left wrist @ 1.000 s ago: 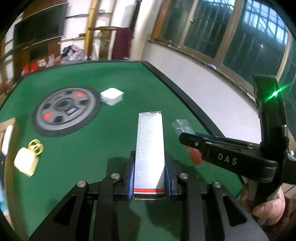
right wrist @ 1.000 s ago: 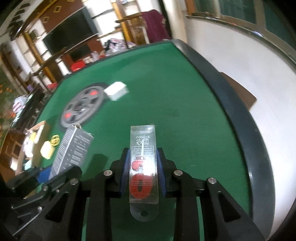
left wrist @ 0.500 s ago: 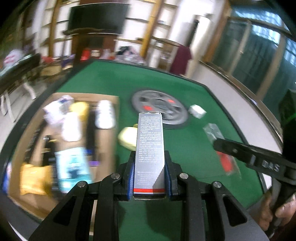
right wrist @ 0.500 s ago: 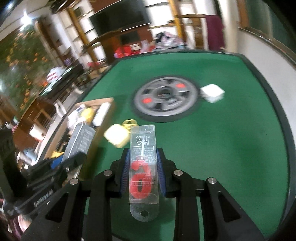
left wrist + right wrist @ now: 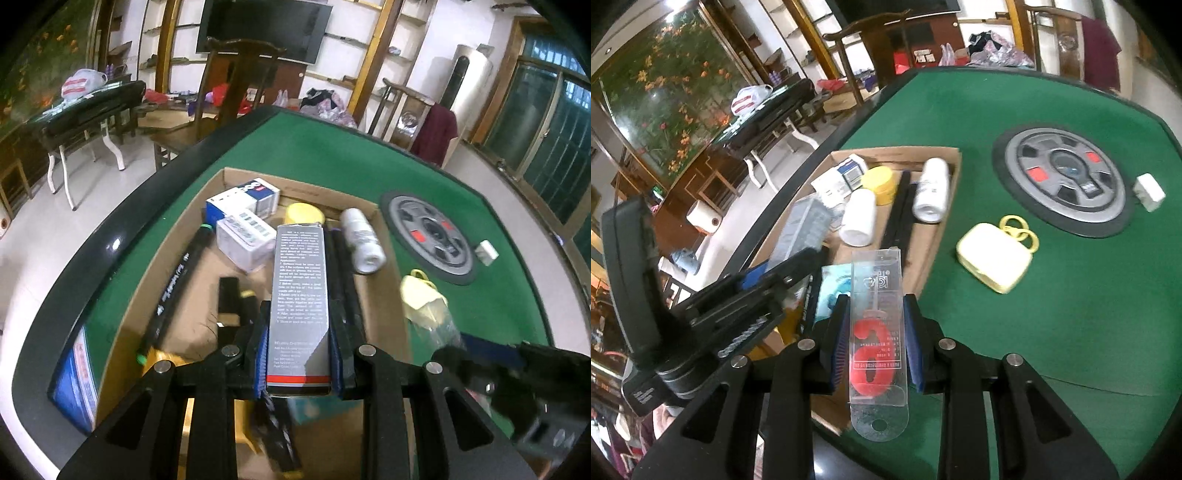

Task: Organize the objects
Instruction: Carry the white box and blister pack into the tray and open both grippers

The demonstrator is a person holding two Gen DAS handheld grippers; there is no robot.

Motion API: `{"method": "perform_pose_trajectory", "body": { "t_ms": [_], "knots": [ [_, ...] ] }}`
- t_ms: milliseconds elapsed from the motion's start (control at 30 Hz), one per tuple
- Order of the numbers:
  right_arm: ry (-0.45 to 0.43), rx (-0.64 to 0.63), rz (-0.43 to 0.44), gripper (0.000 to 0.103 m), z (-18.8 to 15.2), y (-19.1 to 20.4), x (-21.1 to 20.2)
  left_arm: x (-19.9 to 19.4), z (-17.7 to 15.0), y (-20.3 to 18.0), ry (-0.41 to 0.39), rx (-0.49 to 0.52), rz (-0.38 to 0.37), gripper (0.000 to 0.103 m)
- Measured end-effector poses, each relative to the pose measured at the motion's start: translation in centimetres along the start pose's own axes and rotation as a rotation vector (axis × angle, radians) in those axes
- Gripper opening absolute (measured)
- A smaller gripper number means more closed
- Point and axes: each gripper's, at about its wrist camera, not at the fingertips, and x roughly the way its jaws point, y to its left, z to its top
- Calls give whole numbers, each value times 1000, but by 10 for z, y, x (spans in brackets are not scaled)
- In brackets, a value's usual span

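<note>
**Both grippers loaded over the cardboard tray**

Left wrist view: the left gripper (image 5: 298,354) is closed narrowly on a tall grey box (image 5: 300,295), blue pads pressing both its sides. The box is held above the tray (image 5: 391,295), which sits on the green table (image 5: 332,147). In the tray lie a white bottle (image 5: 362,240), a yellow jar (image 5: 304,214) and a black pen (image 5: 173,284).

Right wrist view: the right gripper (image 5: 875,343) clamps a clear pack (image 5: 877,332) with a red number inside, held over the tray's (image 5: 934,243) near right edge. A cream case (image 5: 993,256) lies on the table beside the tray, near a grey disc (image 5: 1063,181) and a white cube (image 5: 1149,192).
</note>
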Motion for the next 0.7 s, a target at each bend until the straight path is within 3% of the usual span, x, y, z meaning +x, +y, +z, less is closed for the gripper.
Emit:
{"method": "perform_pose_trajectory", "body": {
  "t_ms": [300,700],
  "knots": [
    [71,-34,-25,26,-6,23,39,35,10,24,97,-52,-25,23],
    [122,-116,-78,26,-36,46,55,35,9,19,114,-22,-51,23]
  ]
}}
